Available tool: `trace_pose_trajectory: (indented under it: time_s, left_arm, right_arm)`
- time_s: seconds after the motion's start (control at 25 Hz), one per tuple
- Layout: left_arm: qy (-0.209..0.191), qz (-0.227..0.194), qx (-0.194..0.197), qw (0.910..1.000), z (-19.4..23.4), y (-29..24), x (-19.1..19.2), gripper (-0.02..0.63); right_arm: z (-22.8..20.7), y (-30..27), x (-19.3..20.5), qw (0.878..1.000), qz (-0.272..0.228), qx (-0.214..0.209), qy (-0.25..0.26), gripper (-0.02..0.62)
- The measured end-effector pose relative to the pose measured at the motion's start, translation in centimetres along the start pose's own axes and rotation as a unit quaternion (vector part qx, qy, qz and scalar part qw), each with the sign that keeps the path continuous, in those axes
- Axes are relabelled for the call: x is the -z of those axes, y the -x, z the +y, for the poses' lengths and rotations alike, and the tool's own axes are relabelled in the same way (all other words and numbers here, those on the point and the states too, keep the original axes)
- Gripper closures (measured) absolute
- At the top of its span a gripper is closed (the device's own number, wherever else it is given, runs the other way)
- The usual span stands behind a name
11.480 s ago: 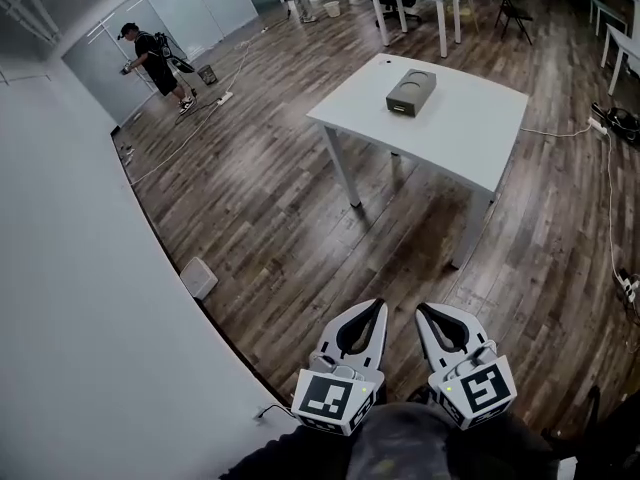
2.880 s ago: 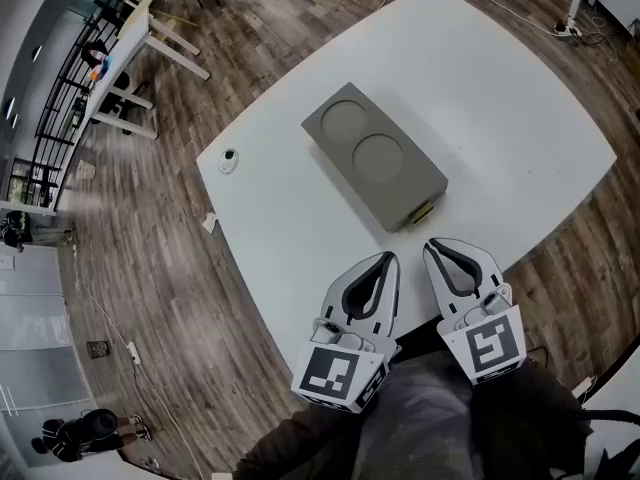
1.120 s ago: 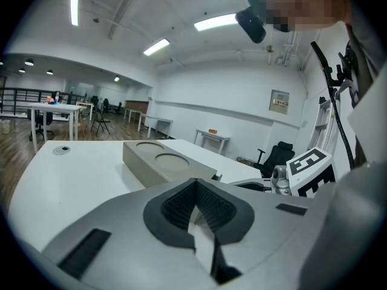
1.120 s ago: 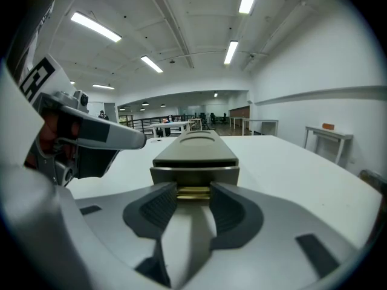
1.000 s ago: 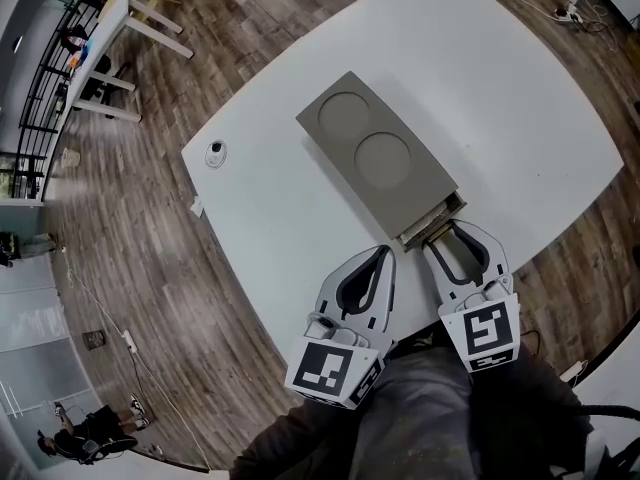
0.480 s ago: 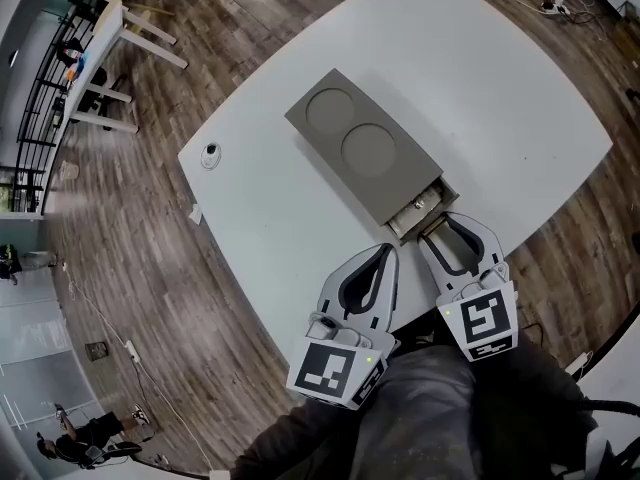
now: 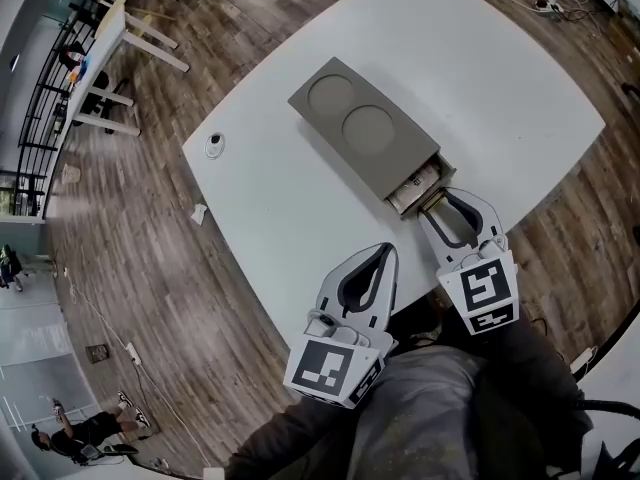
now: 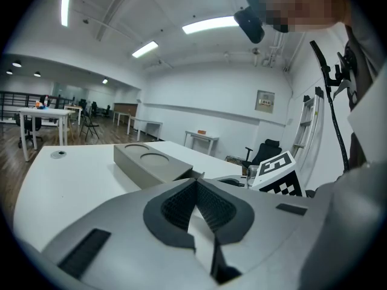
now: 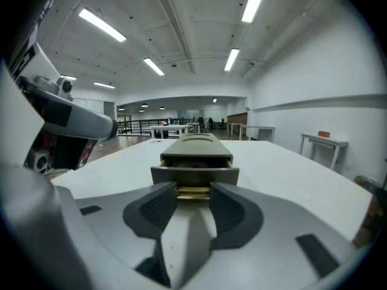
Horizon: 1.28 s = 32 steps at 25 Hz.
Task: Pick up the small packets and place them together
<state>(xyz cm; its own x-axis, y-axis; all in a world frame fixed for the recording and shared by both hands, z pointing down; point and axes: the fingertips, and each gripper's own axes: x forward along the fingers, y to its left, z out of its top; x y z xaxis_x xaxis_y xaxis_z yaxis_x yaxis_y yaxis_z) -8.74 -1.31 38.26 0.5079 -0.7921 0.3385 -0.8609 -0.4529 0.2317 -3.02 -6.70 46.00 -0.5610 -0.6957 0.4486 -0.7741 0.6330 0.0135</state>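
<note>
My right gripper (image 9: 193,197), centre frame, is clamped on the brass handle (image 9: 193,190) of the grey box's (image 7: 365,138) drawer (image 9: 195,174). The drawer stands partly open, exposing the small packets (image 7: 414,182) inside. My left gripper (image 7: 384,252), lower centre, waits closed and empty.

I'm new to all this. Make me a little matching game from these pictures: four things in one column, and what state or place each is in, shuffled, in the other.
Things:
1. left claw
2. right claw
3. drawer
4. small round object

States and places:
A. partly out of the grey box
B. shut on the brass handle
C. alone on the white table, near its edge
D. shut, nothing between its jaws

Pairs: 1-D, 2-B, 3-A, 4-C
</note>
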Motion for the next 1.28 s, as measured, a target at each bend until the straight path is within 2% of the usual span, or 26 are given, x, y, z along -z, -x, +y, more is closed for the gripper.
trace_pose_trajectory:
  time_s: [0.24, 0.52, 1.28]
  left_arm:
    - [-0.01, -0.007, -0.027, 0.9996, -0.9, 0.9, -0.5, 0.603]
    - [-0.026, -0.002, -0.033, 0.9991, -3.0, 1.8, 0.0, 0.603]
    - [-0.072, 0.017, -0.005, 0.9972, -11.4, 3.5, 1.5, 0.603]
  right_arm:
    - [-0.1, 0.8, 0.6, 1.0, -0.002, -0.006, -0.003, 0.42]
    - [0.5, 3.0, 1.7, 1.0, -0.015, -0.006, -0.006, 0.42]
    - [1.4, 10.5, 5.3, 0.999, -0.04, 0.001, -0.016, 0.42]
